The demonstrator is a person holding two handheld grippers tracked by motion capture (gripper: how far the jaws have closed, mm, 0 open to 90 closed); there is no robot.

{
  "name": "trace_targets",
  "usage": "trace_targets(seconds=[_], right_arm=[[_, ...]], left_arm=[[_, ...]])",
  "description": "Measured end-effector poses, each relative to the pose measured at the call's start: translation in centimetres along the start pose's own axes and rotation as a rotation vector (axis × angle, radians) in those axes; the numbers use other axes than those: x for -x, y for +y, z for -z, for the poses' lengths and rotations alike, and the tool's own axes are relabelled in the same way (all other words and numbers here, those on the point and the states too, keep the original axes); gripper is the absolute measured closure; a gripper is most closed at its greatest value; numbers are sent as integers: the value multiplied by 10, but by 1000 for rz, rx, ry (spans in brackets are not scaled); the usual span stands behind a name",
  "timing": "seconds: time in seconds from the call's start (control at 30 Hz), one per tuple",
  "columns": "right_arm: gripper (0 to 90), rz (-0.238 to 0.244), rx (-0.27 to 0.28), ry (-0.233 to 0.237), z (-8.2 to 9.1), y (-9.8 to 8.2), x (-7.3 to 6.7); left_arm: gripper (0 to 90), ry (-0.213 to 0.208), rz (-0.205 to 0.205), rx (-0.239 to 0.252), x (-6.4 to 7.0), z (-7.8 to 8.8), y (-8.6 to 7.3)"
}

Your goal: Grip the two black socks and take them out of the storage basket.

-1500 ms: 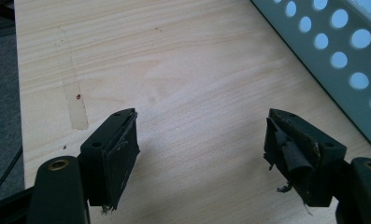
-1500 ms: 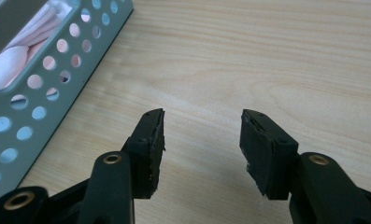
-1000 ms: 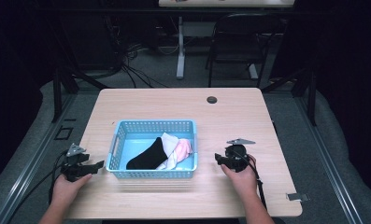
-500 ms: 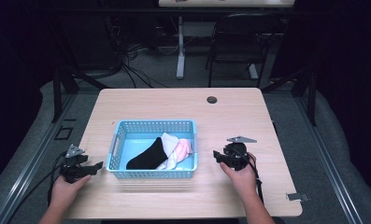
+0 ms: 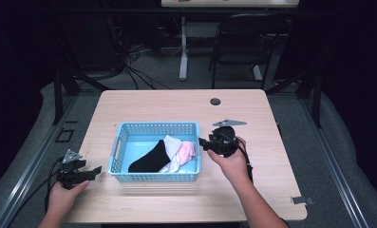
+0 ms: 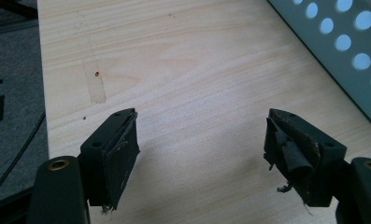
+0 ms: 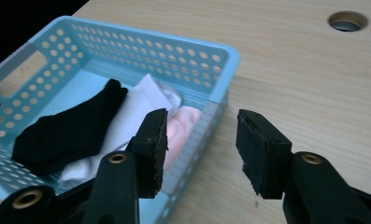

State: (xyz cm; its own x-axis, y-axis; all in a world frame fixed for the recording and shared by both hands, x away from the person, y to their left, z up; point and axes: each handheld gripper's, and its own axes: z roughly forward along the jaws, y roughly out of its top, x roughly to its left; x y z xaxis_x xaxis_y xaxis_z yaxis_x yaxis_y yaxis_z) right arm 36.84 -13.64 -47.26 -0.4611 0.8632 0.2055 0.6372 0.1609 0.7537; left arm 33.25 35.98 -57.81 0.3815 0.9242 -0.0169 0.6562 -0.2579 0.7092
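table: pale wood top, round cable hole near the far edge. bare except for the basket and the two hand-held tools.

basket: light blue, perforated walls, roughly centred and slightly toward the near side, long axis running left-right across the table. it holds three socks in a loose pile toward its right half.

black sock: lies diagonally, toe end toward the basket's near-left, cuff toward the middle; on top of the white one. white sock: under and beside it, same diagonal. pink sock: bunched against the right wall, nearest the right-hand tool.

right gripper: held just off the basket's right wall, raised above table level, pointing left into the basket. in the right gripper view the jaws straddle the basket's right rim, one over the pink sock, the other over bare wood. jaws have just closed a little but stand wide apart; nothing between the pads, nothing held.

left gripper: low, at the near-left corner, pointing at the basket's left wall but apart from it. jaws wide, empty over bare wood.

judgement: the right hand is the nearer to the pile; socks lie left of and below its tips, so the coming move is likely a short reach in and down over the rim. pink sock first in line. risk: a jaw catching the rim.
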Motion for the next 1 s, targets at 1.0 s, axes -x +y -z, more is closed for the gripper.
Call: trace_targets(seconds=[1.0], right_arm=[[565, 107, -267, 97, -97, 36, -70]], left_arm=[[259, -6, 9, 28, -2, 3, 3]])
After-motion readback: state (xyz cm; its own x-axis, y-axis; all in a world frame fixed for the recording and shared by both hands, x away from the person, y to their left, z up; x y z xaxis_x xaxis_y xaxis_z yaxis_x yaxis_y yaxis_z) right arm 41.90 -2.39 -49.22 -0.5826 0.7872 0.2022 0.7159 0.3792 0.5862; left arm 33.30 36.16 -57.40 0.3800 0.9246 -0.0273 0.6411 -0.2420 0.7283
